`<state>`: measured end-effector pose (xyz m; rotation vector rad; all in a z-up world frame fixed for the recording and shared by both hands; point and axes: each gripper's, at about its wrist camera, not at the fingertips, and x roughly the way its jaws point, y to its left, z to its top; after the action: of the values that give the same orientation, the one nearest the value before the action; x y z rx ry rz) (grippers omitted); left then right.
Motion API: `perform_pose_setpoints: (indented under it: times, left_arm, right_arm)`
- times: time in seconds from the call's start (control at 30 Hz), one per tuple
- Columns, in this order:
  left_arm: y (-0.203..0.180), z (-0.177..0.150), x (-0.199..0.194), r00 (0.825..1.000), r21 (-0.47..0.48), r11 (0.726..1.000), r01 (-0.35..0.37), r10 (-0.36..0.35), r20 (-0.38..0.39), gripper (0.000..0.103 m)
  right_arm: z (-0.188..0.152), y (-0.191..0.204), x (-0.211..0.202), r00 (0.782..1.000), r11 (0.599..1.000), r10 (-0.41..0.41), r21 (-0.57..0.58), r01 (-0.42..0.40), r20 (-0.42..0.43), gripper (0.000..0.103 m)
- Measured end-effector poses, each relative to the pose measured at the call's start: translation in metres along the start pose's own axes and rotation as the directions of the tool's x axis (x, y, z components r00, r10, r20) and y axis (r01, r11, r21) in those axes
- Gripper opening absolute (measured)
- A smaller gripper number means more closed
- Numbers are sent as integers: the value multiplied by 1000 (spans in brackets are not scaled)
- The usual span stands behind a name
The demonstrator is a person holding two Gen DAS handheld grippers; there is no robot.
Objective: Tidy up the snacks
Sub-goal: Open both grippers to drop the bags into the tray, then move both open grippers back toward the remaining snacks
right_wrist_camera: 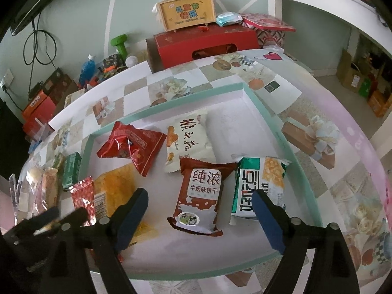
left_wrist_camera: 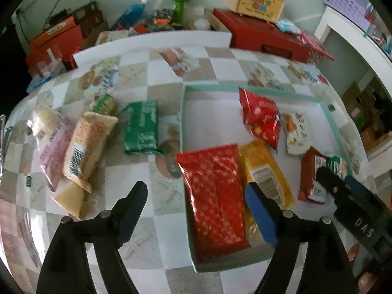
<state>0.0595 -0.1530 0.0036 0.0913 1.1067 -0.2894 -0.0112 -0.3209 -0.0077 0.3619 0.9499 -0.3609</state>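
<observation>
The worktop [left_wrist_camera: 152, 220] is viewed closely from its near edge by both wrist cameras; the teal-rimmed tray [left_wrist_camera: 281, 94] [right_wrist_camera: 269, 122] is shared.

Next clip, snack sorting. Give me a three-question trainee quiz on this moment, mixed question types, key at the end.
1. True or false: the green packet lies inside the tray.
2. The long red packet lies: A) wholly in the tray, B) over the tray's near-left edge, C) on the brown packet.
3. What does each claw hold: left claw, right claw?

Key: 1. False, it lies on the table left of the tray. 2. B. 3. Nothing; both are open.
</observation>
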Motion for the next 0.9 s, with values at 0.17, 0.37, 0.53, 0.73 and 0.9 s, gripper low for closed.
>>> perform_pose_setpoints:
  times: [0.17,0.37,0.53,0.73,0.9]
  left_arm:
    - [7,3,-1,999,-13,999,-36,36,27,95]
    - [13,3,-1,997,-26,998,-55,56,46,99]
    - [14,3,-2,996,-29,998,-62,64,57,99]
    - [14,3,0,996,-18,998,-68,69,50,99]
    - [16,2,0,997,-17,997,-71,72,41,99]
  right_arm:
    - [0,3,0,1000,1000,-9,-19,9,18,103]
    - [-1,6,2,1000,999,-16,-35,16,18,103]
    - [-1,7,2,1000,999,-16,-37,16,17,103]
    - [-1,6,3,1000,999,-20,-38,20,14,103]
    - [-1,6,4,1000,999,-25,-41,26,13,103]
